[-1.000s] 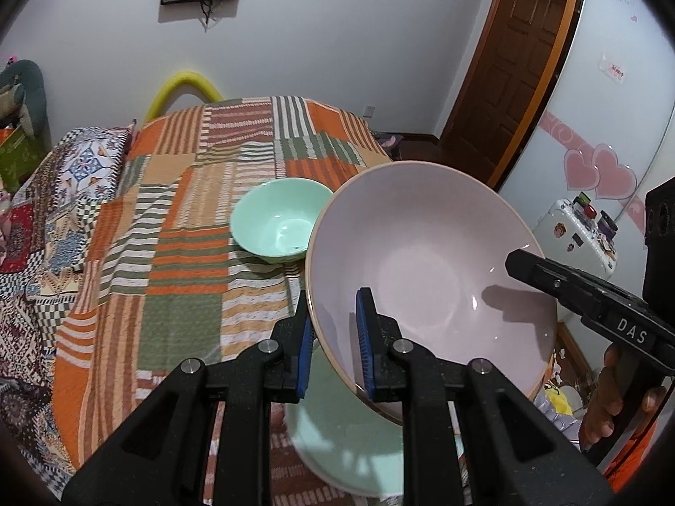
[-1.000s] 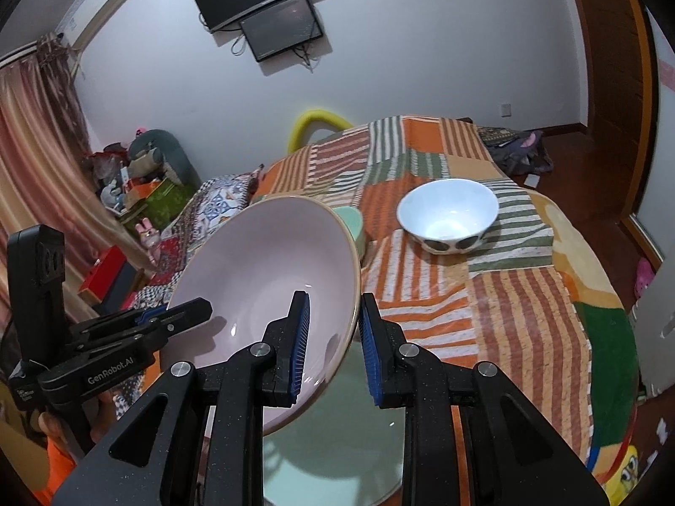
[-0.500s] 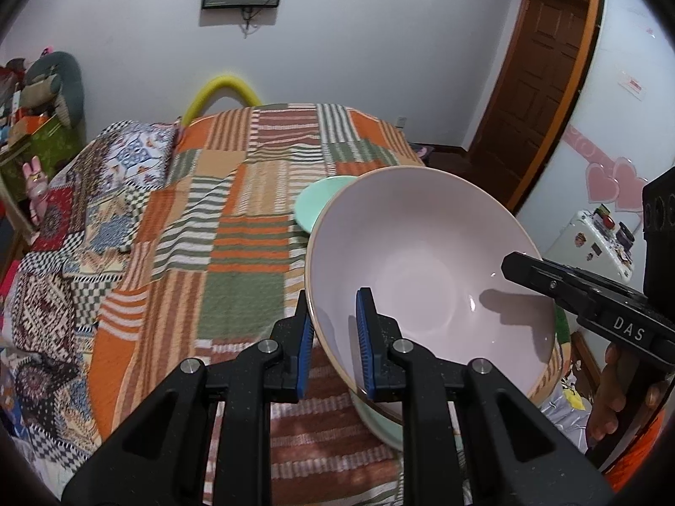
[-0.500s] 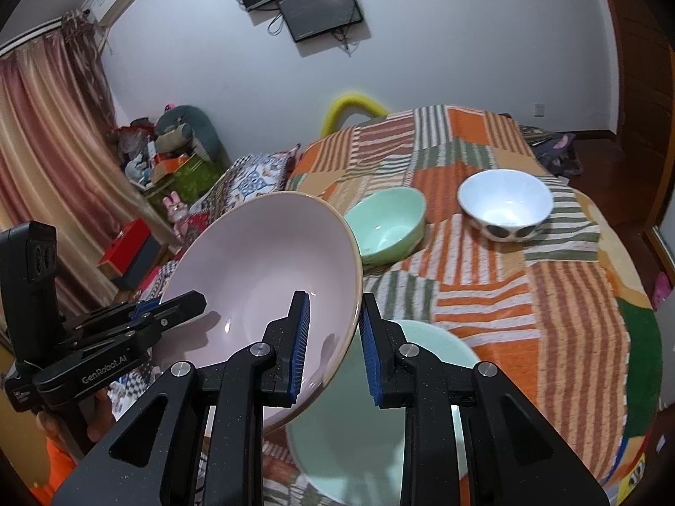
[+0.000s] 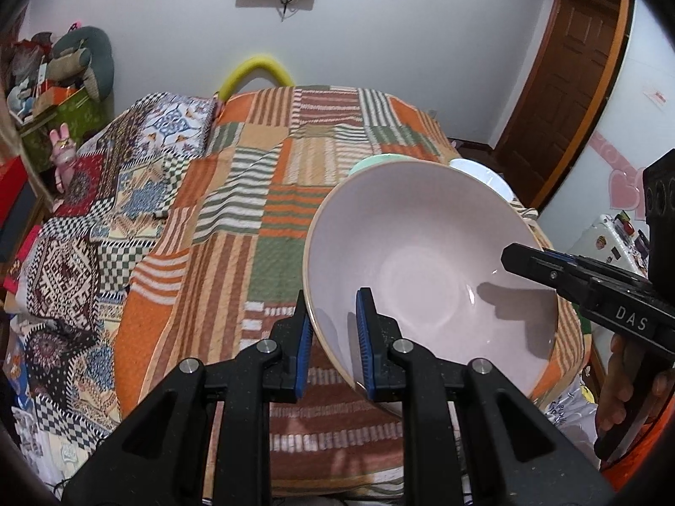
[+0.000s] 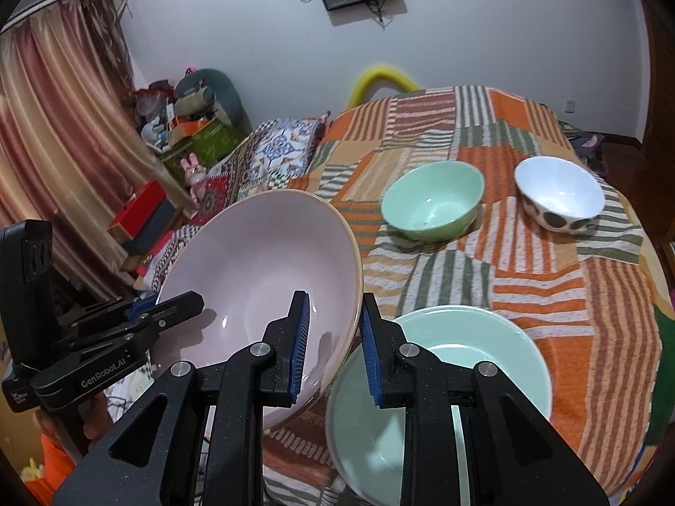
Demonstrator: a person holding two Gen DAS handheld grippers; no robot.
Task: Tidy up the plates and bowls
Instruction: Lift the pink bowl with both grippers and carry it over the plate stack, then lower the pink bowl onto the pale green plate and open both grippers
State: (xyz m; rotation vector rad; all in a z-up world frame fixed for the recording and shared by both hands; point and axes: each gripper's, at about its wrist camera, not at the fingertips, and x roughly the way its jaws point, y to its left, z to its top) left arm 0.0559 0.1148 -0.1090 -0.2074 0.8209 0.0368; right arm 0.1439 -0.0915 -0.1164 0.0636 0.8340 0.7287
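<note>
A large pale pink bowl (image 5: 430, 278) hangs tilted over the patchwork bed. My left gripper (image 5: 333, 316) is shut on its near left rim. My right gripper (image 6: 334, 316) is shut on the opposite rim of the pink bowl (image 6: 261, 261). Each gripper shows in the other's view: the right gripper (image 5: 512, 255) and the left gripper (image 6: 194, 301). A mint green plate (image 6: 464, 362) lies on the quilt just right of the bowl. Farther back stand a green bowl (image 6: 434, 198) and a white bowl with dark spots (image 6: 557, 194); in the left wrist view only slivers of the green bowl (image 5: 375, 160) and white bowl (image 5: 481, 173) show.
The striped quilt (image 5: 236, 219) covers the bed, with a patterned pillow (image 5: 168, 126) and a yellow foam arch (image 5: 253, 71) at its head. Boxes and soft toys (image 6: 185, 126) pile up by the curtain (image 6: 50, 135). A wooden door (image 5: 565, 80) stands at the right.
Both grippers have carried the pink bowl leftward across the bed and a little down. It has moved off the green plate, and in the left wrist view it now hides most of the green bowl.
</note>
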